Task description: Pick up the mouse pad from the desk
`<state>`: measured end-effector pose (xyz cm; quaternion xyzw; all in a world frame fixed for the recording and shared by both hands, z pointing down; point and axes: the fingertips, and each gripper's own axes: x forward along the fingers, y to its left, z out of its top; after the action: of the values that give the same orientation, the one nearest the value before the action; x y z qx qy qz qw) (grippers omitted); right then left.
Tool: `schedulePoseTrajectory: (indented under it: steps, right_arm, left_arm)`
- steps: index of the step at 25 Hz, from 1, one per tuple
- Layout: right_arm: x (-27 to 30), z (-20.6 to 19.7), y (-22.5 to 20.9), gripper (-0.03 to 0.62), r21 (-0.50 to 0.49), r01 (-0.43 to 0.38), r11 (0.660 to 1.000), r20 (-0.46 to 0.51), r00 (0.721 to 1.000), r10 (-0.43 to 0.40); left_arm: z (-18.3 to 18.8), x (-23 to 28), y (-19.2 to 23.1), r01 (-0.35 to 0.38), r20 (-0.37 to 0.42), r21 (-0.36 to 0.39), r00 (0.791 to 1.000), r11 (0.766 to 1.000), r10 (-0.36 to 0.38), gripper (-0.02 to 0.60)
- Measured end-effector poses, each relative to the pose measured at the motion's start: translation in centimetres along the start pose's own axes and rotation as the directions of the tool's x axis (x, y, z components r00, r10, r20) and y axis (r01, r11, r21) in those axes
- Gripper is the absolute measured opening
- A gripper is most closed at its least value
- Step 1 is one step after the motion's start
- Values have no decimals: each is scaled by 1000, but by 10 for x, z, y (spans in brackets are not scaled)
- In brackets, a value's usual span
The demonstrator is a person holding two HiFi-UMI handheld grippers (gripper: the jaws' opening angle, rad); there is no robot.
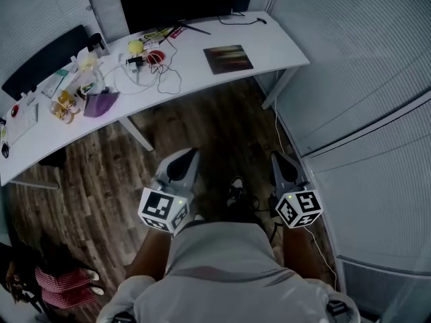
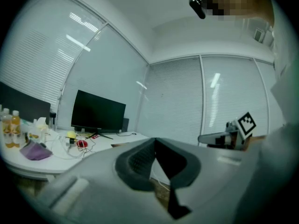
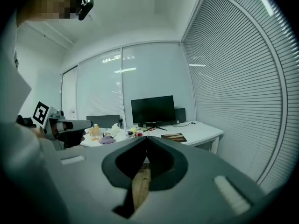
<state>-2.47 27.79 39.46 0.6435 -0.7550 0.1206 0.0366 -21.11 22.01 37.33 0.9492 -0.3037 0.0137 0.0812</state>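
The mouse pad [image 1: 228,58] is a dark brownish rectangle lying flat on the right part of the white desk [image 1: 283,49]; it also shows as a thin dark slab [image 3: 174,137] in the right gripper view and as a sliver [image 2: 122,144] in the left gripper view. My left gripper [image 1: 190,155] and right gripper [image 1: 277,159] are held over the wooden floor, well short of the desk, both pointing toward it. Both are shut with nothing between the jaws; their tips meet in each gripper view [image 2: 154,140] [image 3: 146,138].
A black monitor [image 1: 176,2] stands at the back of the desk. Left of the pad lie cables, a red item [image 1: 155,57], a yellow object [image 1: 136,46], a purple cloth [image 1: 100,103] and bottles [image 1: 64,104]. A dark chair back [image 1: 42,62] sits behind. Blinds cover the walls [image 1: 363,59].
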Motion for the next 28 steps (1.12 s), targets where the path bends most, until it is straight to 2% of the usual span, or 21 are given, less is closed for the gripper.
schedulePoseTrajectory:
  steps: [8,16,22,28]
  right_arm:
    - [93,20,-53,5,23,-93,995,14,996,93]
    - [177,52,-167,5,68,-143,987,10,990,143]
    - [226,70,-250,5,59,-164,985,-9,986,165]
    - [267,63,-294,5,100,-155,983,-40,986,159]
  left_arm:
    - [21,79,49,-87,-5,46,996,995,87,3]
    - [39,210,63,-142,-45,68,988,988,145,3]
    - [33,302,66,-175,-112,92,976,980,185,3]
    - [22,352,91,-204,-151,66,966,977,212,3]
